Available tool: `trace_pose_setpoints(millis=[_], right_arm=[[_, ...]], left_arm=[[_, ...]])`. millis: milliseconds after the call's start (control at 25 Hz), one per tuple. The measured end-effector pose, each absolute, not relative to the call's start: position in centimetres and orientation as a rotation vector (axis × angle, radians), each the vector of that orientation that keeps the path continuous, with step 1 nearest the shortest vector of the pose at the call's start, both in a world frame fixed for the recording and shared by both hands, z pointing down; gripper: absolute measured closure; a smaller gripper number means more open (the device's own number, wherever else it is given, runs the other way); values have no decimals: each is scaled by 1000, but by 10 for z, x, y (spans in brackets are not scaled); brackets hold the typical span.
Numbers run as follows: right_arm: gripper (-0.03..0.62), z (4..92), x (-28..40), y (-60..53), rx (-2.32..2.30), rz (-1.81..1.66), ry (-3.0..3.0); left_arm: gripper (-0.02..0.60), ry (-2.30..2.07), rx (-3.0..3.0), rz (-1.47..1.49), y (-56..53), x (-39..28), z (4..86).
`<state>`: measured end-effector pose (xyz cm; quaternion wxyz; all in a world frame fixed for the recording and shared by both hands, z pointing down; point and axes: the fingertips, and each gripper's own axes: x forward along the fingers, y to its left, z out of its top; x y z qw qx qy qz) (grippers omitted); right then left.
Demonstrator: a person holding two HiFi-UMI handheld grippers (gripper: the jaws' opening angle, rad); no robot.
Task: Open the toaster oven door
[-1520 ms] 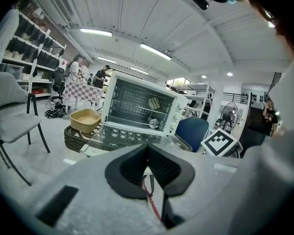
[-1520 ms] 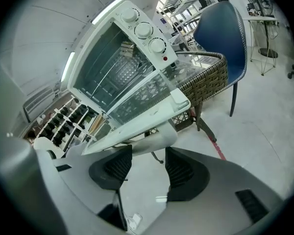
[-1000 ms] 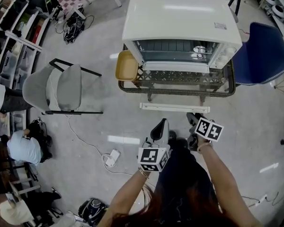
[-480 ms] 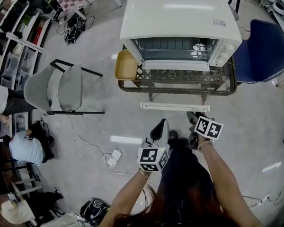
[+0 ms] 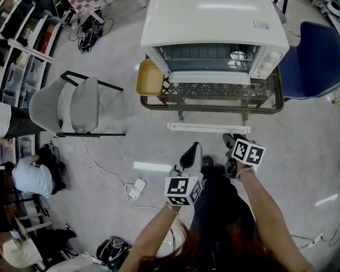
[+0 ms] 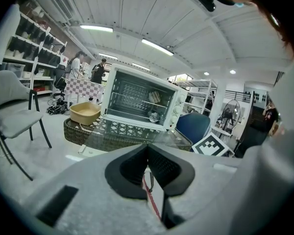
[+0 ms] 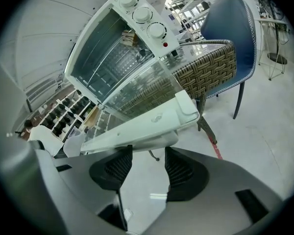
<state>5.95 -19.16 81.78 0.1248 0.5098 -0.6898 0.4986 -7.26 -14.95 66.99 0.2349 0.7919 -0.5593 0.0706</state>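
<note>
Toaster oven door point(image 7: 137, 89) hangs open at 12 o'clock, its handle point(image 7: 142, 126) just beyond the right hand-held gripper point(image 7: 148, 153), jaws parted and empty. The left hand-held gripper point(image 6: 148, 151) is closed and empty. An upward bump might reclose the door.

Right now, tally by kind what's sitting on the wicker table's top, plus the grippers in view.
Toaster oven: 1
Tan tub: 1
Grippers: 2 (left gripper, right gripper)
Total: 4
</note>
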Motion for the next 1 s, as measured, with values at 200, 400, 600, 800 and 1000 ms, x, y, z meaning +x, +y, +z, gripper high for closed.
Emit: trace_pose_setpoints(millis=[200,400,600,800,1000], right_arm=[[399,820,60,-192,1461,1429,-2012],[402,823,61,-192,1452,1419,-2004],[412,823,62,-192,1442,1393,-1993],[422,829,62,-193,1430,1363,-2005],[471,830,65,-191,1433,1301,-1993]], left_arm=[[568,-1533,2169,200,-152,-69,669],[566,-1528,2164,199,-155,-66,667],[566,-1528,2162,205,-156,-65,663],[566,-1527,2152,216,-157,-66,670],[566,-1515,2157,224,-160,-63,672]])
